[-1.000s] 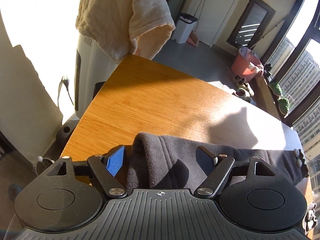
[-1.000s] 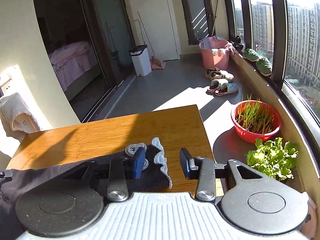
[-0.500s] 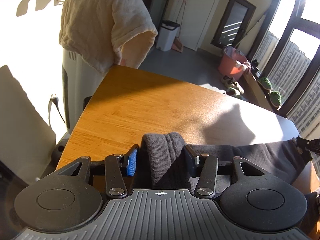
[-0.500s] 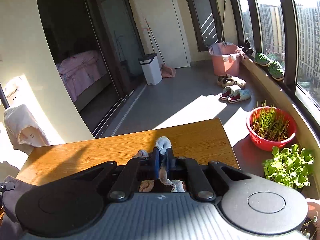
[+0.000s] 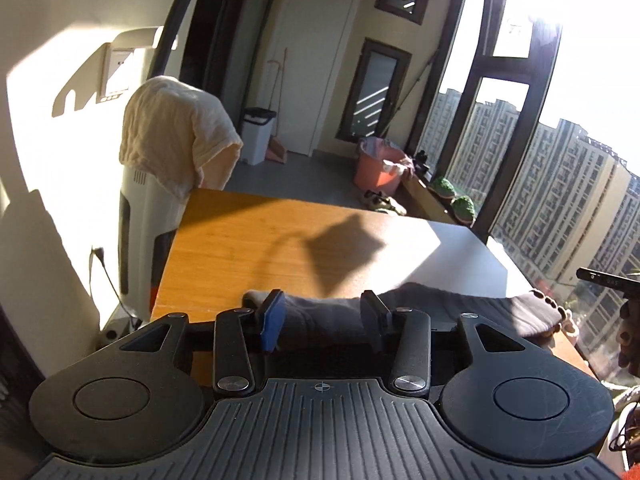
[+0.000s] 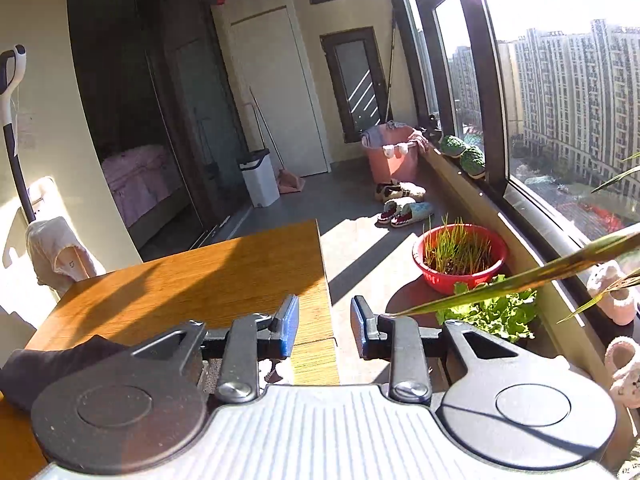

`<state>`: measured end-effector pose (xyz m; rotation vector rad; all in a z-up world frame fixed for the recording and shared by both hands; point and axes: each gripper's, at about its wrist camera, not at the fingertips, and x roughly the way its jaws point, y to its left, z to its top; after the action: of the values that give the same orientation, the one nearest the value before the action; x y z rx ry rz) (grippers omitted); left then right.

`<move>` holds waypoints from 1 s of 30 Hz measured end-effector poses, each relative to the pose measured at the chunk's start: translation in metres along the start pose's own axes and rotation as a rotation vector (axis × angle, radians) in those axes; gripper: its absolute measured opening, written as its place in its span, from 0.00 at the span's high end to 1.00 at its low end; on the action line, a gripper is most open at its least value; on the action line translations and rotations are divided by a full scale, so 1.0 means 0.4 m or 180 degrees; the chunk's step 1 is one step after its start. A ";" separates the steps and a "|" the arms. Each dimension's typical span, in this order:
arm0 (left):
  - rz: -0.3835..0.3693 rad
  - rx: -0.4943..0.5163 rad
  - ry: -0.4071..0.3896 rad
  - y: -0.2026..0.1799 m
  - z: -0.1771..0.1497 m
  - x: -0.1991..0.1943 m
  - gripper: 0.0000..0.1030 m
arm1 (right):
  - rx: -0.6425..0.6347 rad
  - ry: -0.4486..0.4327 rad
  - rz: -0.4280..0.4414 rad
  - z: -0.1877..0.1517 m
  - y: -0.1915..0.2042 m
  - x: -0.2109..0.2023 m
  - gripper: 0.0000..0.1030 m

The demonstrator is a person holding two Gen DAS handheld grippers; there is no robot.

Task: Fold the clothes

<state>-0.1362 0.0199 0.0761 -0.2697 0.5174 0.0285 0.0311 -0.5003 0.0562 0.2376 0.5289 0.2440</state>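
Note:
A dark grey knitted garment (image 5: 440, 308) lies in a long folded band along the near edge of the wooden table (image 5: 248, 248). Its frilly trimmed end (image 5: 560, 316) reaches the right corner. My left gripper (image 5: 323, 320) hovers over the band's left part. Its jaws are opening, with the cloth lying between the blue pad (image 5: 272, 322) and the black finger, not squeezed. My right gripper (image 6: 325, 330) stands over the table's right edge (image 6: 320, 280), jaws opening and nothing between them. The garment (image 6: 52, 364) shows at its lower left.
A cream towel (image 5: 176, 140) hangs over a white appliance at the table's far left corner. Right of the table stand a red basin of grass (image 6: 460, 256) and a leafy plant (image 6: 492, 312). A pink bucket (image 6: 392, 156), slippers (image 6: 404, 212) and a white bin (image 6: 260, 180) sit farther back.
Both grippers closed on the garment's ends, carried them back toward the near edge, then let go. The views now sit higher and farther back, with the garment lying folded.

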 end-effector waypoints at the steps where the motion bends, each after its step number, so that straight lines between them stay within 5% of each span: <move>1: -0.0006 -0.0015 -0.0002 -0.001 -0.007 -0.008 0.42 | 0.0084 0.0034 0.0083 -0.006 -0.005 0.003 0.64; 3: -0.0027 -0.0048 -0.0027 -0.007 -0.013 -0.016 0.23 | 0.0111 0.0111 0.0179 -0.027 0.004 0.019 0.63; 9: -0.0076 -0.0042 0.0199 -0.068 -0.028 0.073 0.17 | -0.0167 0.0457 0.0264 -0.108 0.096 0.112 0.59; 10: -0.0107 -0.0022 0.0242 -0.080 -0.033 0.089 0.16 | -0.0246 0.0476 0.0280 -0.109 0.112 0.120 0.65; 11: -0.0137 -0.0002 0.0285 -0.092 -0.037 0.106 0.14 | -0.0325 0.0494 0.0297 -0.110 0.128 0.127 0.82; 16: -0.0233 0.0089 0.0372 -0.136 -0.052 0.136 0.07 | -0.0661 0.0153 0.0425 -0.051 0.180 0.065 0.89; 19: -0.0276 0.0082 0.0378 -0.142 -0.057 0.134 0.05 | -0.0650 0.0149 0.0291 -0.037 0.158 0.065 0.87; 22: -0.0290 0.0035 0.0410 -0.143 -0.065 0.140 0.04 | -0.0558 0.0388 -0.0175 -0.084 0.101 0.102 0.87; 24: -0.0330 0.0021 0.0433 -0.146 -0.074 0.145 0.04 | -0.0390 0.0515 -0.0385 -0.107 0.062 0.112 0.79; 26: -0.0387 0.0017 0.0463 -0.152 -0.082 0.150 0.04 | -0.0182 0.0403 -0.0219 -0.104 0.043 0.083 0.58; 30: -0.0450 -0.0035 0.0536 -0.158 -0.094 0.173 0.03 | -0.0143 0.0071 0.0219 -0.081 0.064 0.026 0.37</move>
<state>-0.0885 -0.0539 0.0263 -0.3207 0.6646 -0.1298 0.0185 -0.4679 0.0313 0.2099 0.5373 0.3252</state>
